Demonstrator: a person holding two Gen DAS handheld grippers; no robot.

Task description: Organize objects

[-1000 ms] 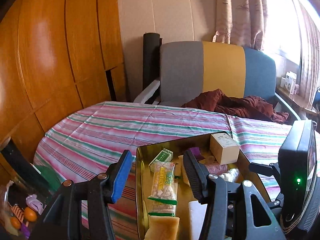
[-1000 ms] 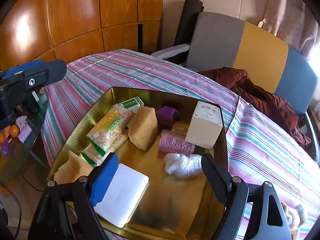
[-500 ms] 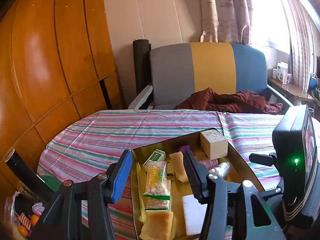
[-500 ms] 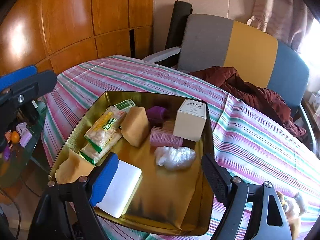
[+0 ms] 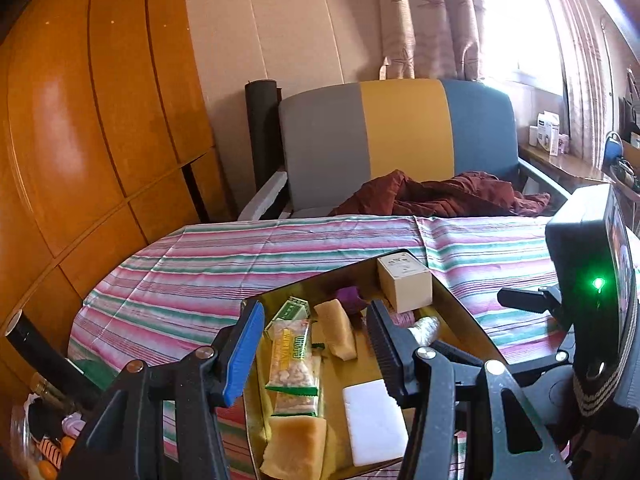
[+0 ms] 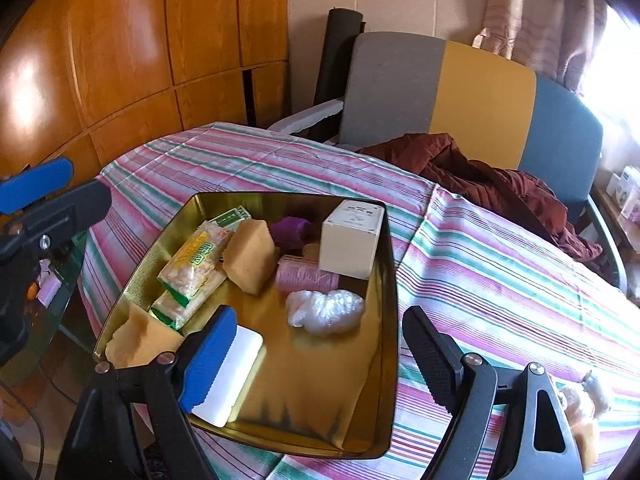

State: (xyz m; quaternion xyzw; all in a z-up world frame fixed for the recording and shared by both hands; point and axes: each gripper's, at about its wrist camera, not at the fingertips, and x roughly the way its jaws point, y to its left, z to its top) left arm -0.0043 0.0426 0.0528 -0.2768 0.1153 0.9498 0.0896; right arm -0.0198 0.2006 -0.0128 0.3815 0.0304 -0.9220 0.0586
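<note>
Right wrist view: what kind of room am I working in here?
Probably a home living room: a striped tablecloth covers the table, an upholstered armchair holds a crumpled maroon garment, and curtains hang behind.

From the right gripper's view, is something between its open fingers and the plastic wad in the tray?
Nothing visible does. The right gripper is open above the tray; only bare tray floor lies before the plastic wad.

Bright daylight from right window (image 5: 532,20) blown out, glare on wood panels (image 6: 116,40), fisheye-bent edges
</note>
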